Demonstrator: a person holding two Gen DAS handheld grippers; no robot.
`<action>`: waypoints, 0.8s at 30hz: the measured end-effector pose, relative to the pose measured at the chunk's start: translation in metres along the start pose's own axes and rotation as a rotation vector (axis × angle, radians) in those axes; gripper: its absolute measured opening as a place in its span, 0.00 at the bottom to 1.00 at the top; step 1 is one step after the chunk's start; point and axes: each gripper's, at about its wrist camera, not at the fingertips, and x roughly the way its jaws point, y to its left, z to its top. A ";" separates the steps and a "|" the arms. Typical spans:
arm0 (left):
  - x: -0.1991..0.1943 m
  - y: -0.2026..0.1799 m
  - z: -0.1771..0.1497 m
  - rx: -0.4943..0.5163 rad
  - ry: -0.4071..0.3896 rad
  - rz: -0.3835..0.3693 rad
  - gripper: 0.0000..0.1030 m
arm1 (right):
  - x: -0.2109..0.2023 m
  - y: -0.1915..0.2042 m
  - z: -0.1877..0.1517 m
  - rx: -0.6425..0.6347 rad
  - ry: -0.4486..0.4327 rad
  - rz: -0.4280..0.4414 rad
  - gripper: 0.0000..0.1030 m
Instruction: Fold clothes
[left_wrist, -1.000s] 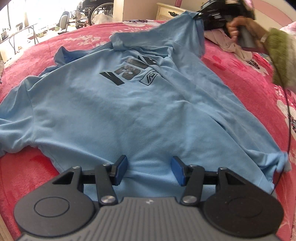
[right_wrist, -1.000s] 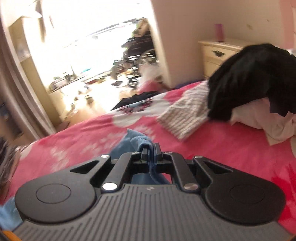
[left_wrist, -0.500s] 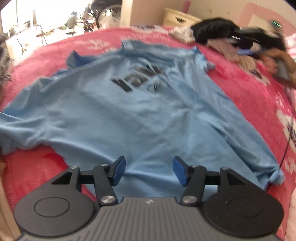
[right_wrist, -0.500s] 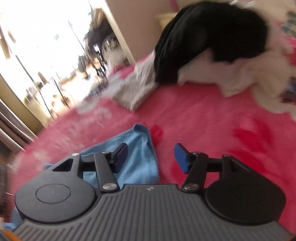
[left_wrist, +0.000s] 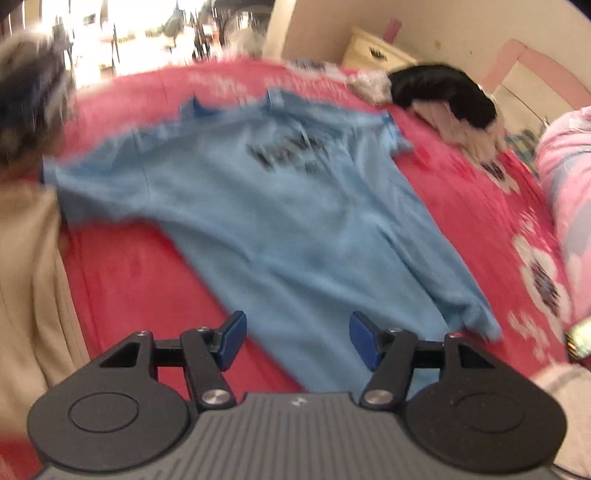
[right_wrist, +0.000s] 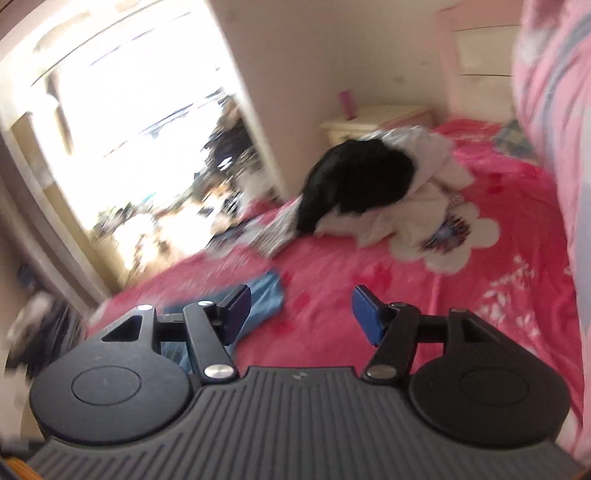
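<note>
A light blue T-shirt (left_wrist: 280, 199) with a dark chest print lies spread face up on the red bedspread (left_wrist: 476, 206). My left gripper (left_wrist: 295, 339) hovers over the shirt's hem; its jaws are opening and nothing is between its blue pads. In the right wrist view only a blue sleeve (right_wrist: 264, 295) shows, beside the left finger. My right gripper (right_wrist: 301, 314) is above bare red bedspread (right_wrist: 461, 295), jaws opening, with nothing between them. The picture is blurred by motion.
A pile of black and white clothes (left_wrist: 447, 96) (right_wrist: 365, 184) lies at the bed's far side near a cream nightstand (left_wrist: 376, 55). A pink quilt (left_wrist: 565, 177) is bunched on the right. Beige fabric (left_wrist: 26, 280) hangs at the left edge. A bright doorway (right_wrist: 147, 147) lies beyond.
The right gripper let go of the blue sleeve, opened, and pulled back away from it. The left gripper rose and drew back from the hem, so more of the shirt shows.
</note>
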 end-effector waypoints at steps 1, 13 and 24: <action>0.003 0.002 -0.010 -0.024 0.037 -0.029 0.61 | -0.005 0.006 -0.009 -0.014 0.033 0.027 0.59; 0.054 -0.007 -0.081 -0.138 0.215 -0.168 0.39 | 0.126 0.014 -0.154 0.242 0.647 0.075 0.57; 0.046 -0.019 -0.083 -0.066 0.173 -0.148 0.03 | 0.116 0.028 -0.153 0.055 0.581 0.064 0.03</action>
